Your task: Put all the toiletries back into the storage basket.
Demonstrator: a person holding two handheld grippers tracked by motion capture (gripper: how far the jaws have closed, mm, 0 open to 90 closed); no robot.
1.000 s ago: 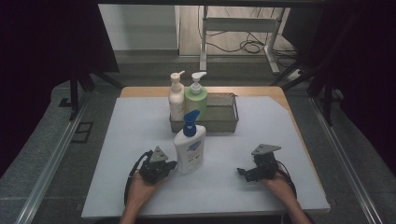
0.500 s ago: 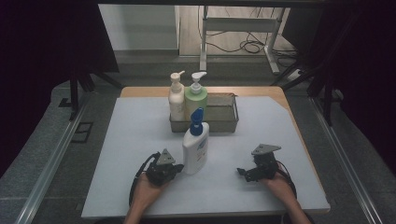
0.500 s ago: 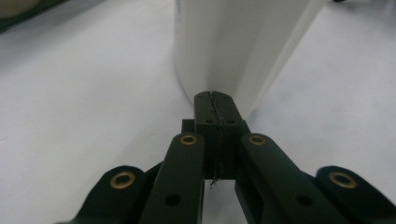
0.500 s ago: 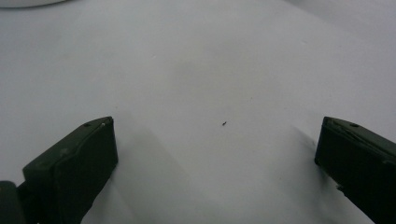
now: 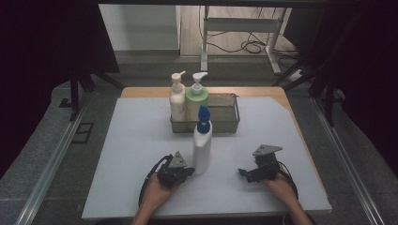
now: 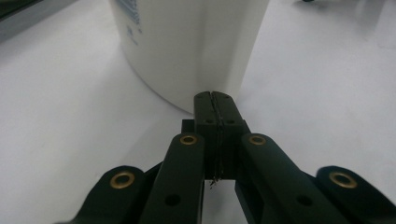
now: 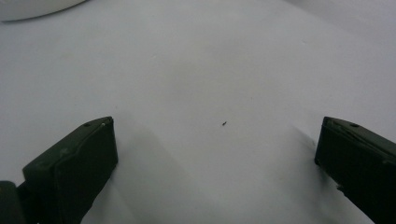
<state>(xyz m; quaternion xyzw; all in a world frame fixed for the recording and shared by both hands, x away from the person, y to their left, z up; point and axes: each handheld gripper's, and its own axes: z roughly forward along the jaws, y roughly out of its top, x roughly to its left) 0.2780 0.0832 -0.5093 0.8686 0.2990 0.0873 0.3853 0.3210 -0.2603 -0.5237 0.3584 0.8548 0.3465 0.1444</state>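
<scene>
A white bottle with a blue pump cap [image 5: 202, 140] stands upright on the white table top [image 5: 126, 154], a little in front of a metal basket [image 5: 225, 123]. My left gripper [image 5: 189, 170] lies low at the bottle's base, jaws pressed flat together with nothing between them. In the left gripper view its tips [image 6: 215, 97] touch or nearly touch the bottle's white wall [image 6: 187, 42]. My right gripper [image 5: 242, 173] rests on the table to the right, apart from the bottle. In the right gripper view its jaws stand wide apart over bare table [image 7: 224, 70].
The metal basket holds a cream pump bottle [image 5: 177, 97] and a green pump bottle [image 5: 197, 98] at its left end. Beyond the table's far edge are a dark floor, a desk frame [image 5: 239, 28] and cables. Dark curtains hang on both sides.
My left gripper slid right along the table and pushed the white bottle to the right with it. The bottle stayed upright. The right gripper has kept still.
</scene>
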